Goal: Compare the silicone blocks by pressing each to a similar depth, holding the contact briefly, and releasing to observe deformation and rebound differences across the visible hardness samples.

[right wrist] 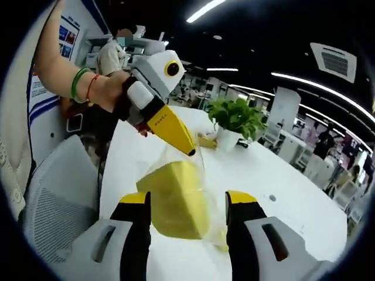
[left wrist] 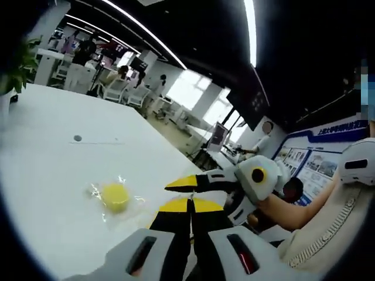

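Observation:
A yellow silicone block (right wrist: 174, 198) in a clear plastic wrap lies on the white table (right wrist: 287, 193), framed by the wide-apart jaws of my open right gripper (right wrist: 187, 200). My left gripper (right wrist: 190, 151), held by a hand with wrist bands, comes down from the upper left with its yellow jaws shut; its tip is at the wrap at the block's far corner. In the left gripper view the wrapped block (left wrist: 115, 196) sits just left of my shut left gripper (left wrist: 189, 201). The right gripper (left wrist: 176, 185) reaches in from the right.
A potted green plant (right wrist: 237, 117) stands on the table behind the block, with a small yellow object (right wrist: 206, 141) beside its pot. A grey mesh chair (right wrist: 58, 199) is at the table's edge. An office with desks and people lies beyond.

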`<state>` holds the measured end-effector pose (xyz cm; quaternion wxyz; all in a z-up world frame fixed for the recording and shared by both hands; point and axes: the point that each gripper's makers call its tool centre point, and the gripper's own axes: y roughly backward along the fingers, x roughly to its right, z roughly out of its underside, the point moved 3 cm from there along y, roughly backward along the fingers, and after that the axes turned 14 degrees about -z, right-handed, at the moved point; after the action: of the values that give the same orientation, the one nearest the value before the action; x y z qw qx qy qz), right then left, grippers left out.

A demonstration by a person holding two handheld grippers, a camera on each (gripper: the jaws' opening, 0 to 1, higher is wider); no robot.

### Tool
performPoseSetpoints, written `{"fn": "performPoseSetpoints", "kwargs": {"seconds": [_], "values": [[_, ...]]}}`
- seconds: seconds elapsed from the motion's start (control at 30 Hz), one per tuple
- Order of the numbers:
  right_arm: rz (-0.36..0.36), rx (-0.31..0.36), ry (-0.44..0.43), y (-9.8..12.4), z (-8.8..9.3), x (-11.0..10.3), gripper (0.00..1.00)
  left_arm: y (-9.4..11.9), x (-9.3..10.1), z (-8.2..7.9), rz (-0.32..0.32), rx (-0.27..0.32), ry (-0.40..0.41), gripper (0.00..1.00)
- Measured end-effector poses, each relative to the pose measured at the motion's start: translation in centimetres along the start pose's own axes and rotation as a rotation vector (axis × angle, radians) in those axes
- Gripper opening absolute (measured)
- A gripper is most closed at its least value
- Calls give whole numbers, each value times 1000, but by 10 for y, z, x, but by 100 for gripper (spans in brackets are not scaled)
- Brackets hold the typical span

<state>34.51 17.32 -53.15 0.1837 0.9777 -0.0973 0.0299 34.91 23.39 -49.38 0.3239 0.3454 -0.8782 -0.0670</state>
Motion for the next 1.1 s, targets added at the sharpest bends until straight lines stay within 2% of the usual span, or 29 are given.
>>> {"fn": "performPoseSetpoints", "kwargs": {"seconds": [0.07,0.17,0.23,0.33,0.47,0.63,0.8,0.87,1.1], "values": [[23,31,-36,5,0,0,56,0,0,0,1,7,8,0],[54,40,-52,12,4,0,61,0,-2,-2,0,16,21,0],[79,56,-96,16,8,1,65,0,-4,-4,-1,24,33,0],[107,117,-175,25,9,1,72,2,-9,-7,-4,39,62,0],[142,132,-206,38,18,0,77,5,-17,-9,-20,64,92,0],[158,164,-248,55,25,-9,83,3,-33,0,-52,46,120,0],[205,134,-253,69,43,-26,92,1,-53,10,-82,53,192,0],[223,118,-291,76,54,-33,94,0,-60,13,-89,49,204,0],[298,95,-377,93,76,-44,88,-3,-91,15,-141,68,266,0]]}}
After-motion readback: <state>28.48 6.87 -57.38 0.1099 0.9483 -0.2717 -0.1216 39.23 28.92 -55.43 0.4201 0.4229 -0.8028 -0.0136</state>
